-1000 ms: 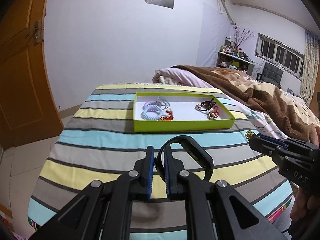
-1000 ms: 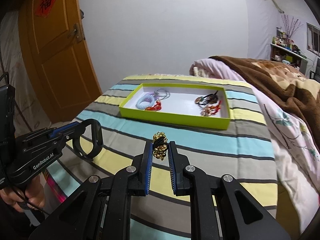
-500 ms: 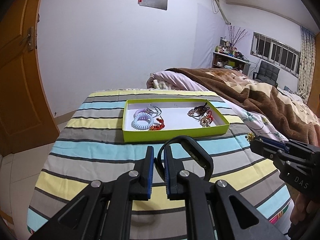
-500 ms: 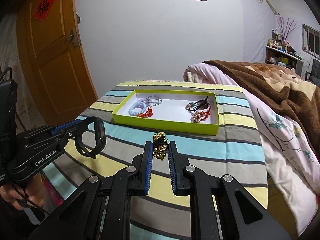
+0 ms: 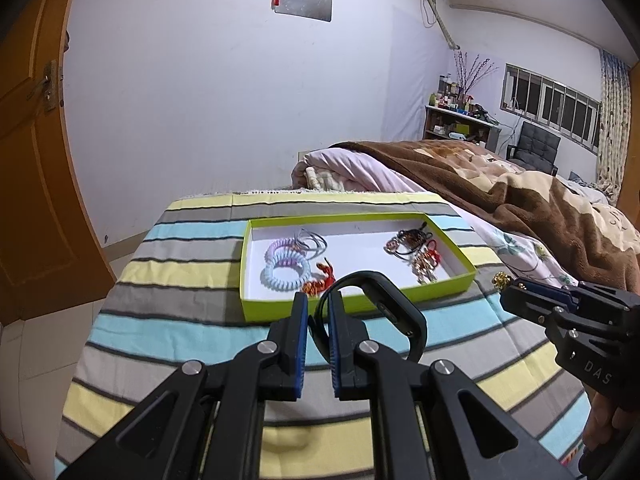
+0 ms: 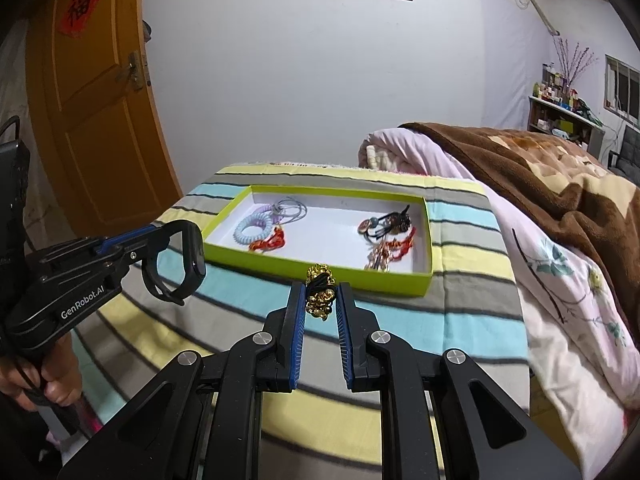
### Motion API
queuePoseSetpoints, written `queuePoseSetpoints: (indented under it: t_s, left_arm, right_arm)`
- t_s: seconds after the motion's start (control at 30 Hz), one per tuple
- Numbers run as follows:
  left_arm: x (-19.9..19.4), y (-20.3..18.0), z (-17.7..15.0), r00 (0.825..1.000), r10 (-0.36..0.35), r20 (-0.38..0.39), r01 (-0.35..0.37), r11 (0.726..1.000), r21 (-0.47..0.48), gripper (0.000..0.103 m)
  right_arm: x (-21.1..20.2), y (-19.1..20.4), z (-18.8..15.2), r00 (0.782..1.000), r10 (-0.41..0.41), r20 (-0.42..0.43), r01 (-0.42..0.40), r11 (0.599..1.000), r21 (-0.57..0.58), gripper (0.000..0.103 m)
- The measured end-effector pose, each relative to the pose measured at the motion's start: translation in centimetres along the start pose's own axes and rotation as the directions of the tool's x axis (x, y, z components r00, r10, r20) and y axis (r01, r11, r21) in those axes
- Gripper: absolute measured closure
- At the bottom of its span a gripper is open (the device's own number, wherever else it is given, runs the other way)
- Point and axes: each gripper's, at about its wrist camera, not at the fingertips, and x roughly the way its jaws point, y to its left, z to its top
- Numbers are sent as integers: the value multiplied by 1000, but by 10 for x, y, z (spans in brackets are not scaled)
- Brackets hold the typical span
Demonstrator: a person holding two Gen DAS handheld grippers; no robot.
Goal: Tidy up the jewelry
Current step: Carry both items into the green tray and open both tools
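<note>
Task judged partly done: several pieces are already seen in the tray [image 5: 362,306], spiral bands [image 5: 286,270] and a red charm [image 5: 320,284] grouped at its left end, dark cords and a gold-red piece [image 5: 424,266] at its right end; two pieces are not yet placed, both held in the air above the striped cloth [image 5: 160,320], short of the tray's near wall; a black band [image 5: 384,304] is pinched by its strap in the left gripper [image 5: 318,320], jaws narrow, loop sticking out ahead; a gold bead bracelet [image 6: 320,294] is clamped in the right gripper [image 6: 320,308], jaws narrow on it, beads bunched between the blue pads; no other loose jewelry is seen on the cloth; left to do, as judged: both pieces are to be carried over the near wall and released, probably one to each group; which group each belongs to cannot be told; the bracelet may snag on the pads at release.
</note>
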Motion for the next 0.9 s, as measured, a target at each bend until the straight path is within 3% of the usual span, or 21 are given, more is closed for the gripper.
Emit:
queuePoseSetpoints:
  t_s: [0.47,0.9]
  left_arm:
    - [65,11,31,999,3,-36,-1,999,33,93]
    - [121,13,28,992,-13,-129,20,999,51,93]
  right_arm:
    - [67,-21,33,999,-3,-35,3,1000,-7,87]
    - [127,-35,33,992,12,-128,-11,1000,5,87]
